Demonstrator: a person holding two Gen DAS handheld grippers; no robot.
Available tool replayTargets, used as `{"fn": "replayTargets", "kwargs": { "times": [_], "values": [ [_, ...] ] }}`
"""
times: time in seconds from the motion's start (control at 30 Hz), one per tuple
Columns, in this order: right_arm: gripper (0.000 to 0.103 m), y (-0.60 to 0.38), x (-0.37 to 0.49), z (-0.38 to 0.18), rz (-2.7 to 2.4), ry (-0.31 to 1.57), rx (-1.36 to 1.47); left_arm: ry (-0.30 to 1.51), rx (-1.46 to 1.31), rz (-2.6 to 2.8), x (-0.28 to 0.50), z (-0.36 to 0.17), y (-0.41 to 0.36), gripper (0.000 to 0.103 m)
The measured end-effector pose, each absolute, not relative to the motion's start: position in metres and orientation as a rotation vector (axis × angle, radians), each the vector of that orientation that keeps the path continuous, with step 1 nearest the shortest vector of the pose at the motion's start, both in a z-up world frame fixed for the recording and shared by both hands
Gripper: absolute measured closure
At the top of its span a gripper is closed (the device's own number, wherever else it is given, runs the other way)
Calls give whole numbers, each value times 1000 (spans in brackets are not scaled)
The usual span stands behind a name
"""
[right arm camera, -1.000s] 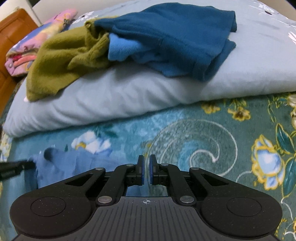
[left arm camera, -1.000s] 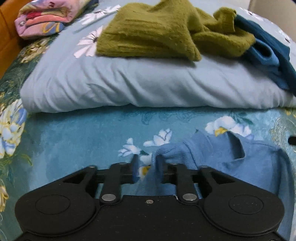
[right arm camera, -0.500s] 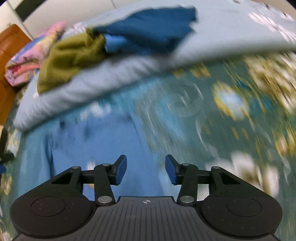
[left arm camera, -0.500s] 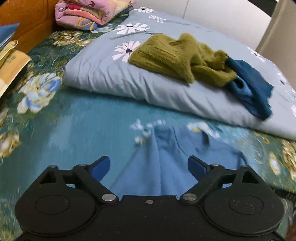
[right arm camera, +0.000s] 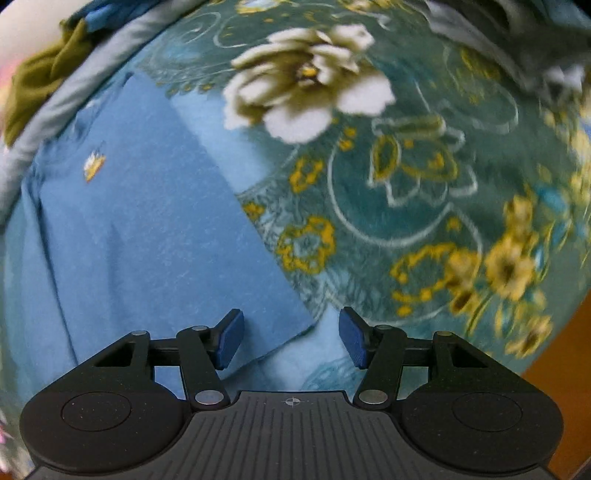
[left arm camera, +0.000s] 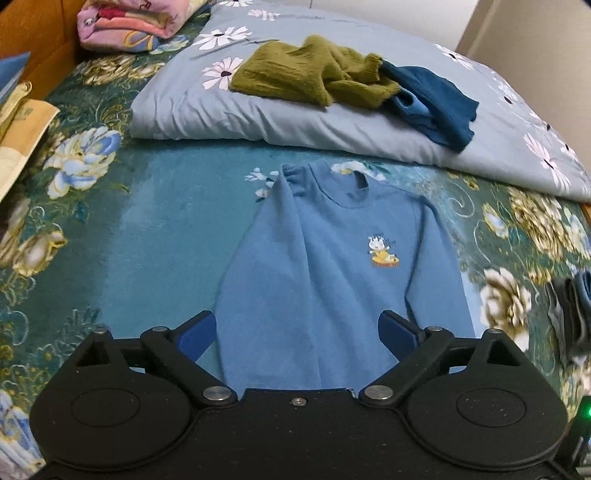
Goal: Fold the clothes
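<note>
A light blue sweatshirt (left arm camera: 325, 266) with a small cartoon print lies flat on the floral teal bedspread (left arm camera: 155, 229), collar toward the pillow. My left gripper (left arm camera: 298, 334) is open and empty, hovering above the shirt's lower part. My right gripper (right arm camera: 291, 338) is open and empty, above the shirt's (right arm camera: 140, 229) right edge near a lower corner. An olive green sweater (left arm camera: 314, 75) and a dark blue garment (left arm camera: 436, 103) lie heaped on the pale blue pillow (left arm camera: 280, 122).
Folded pink patterned cloth (left arm camera: 129, 20) lies at the far left by the wooden headboard (left arm camera: 33, 33). A cream cloth (left arm camera: 22, 125) sits at the left edge. A grey-blue folded item (left arm camera: 569, 314) lies at the right. The bed's wooden edge (right arm camera: 554, 387) is close by.
Both grippers let go of the sweatshirt, opened wide and pulled back. The shirt now lies spread flat. The right gripper swung right toward the shirt's edge.
</note>
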State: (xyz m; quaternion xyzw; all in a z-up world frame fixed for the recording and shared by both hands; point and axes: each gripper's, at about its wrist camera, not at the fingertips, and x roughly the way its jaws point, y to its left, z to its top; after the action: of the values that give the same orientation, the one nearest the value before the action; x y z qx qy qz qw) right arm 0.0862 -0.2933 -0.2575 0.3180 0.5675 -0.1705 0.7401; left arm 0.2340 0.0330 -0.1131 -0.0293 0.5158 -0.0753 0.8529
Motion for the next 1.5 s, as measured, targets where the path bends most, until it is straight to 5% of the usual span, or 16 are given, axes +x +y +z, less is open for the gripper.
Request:
{"fn": "replayTargets", "kwargs": {
  "times": [0.23, 0.27, 0.33, 0.43, 0.77, 1.07, 1.5],
  "values": [
    [50, -295, 90, -262, -335, 1184, 783, 1066, 0, -171, 220, -96, 28, 9],
    [56, -293, 92, -262, -314, 1184, 768, 1068, 11, -180, 221, -95, 25, 9],
    [91, -295, 93, -263, -304, 1166, 769, 1072, 35, -198, 222, -94, 18, 9],
    [99, -307, 90, -263, -306, 1140, 838, 1074, 51, -190, 226, -92, 5, 9],
    [100, -385, 127, -204, -214, 1065, 631, 1119, -42, -125, 254, -98, -50, 9],
    [100, -473, 196, -138, -275, 958, 112, 1134, -134, -28, 280, -107, -74, 9],
    [95, -499, 261, -191, -321, 1137, 6, 1183, -169, 131, 275, -121, -58, 9]
  ]
}}
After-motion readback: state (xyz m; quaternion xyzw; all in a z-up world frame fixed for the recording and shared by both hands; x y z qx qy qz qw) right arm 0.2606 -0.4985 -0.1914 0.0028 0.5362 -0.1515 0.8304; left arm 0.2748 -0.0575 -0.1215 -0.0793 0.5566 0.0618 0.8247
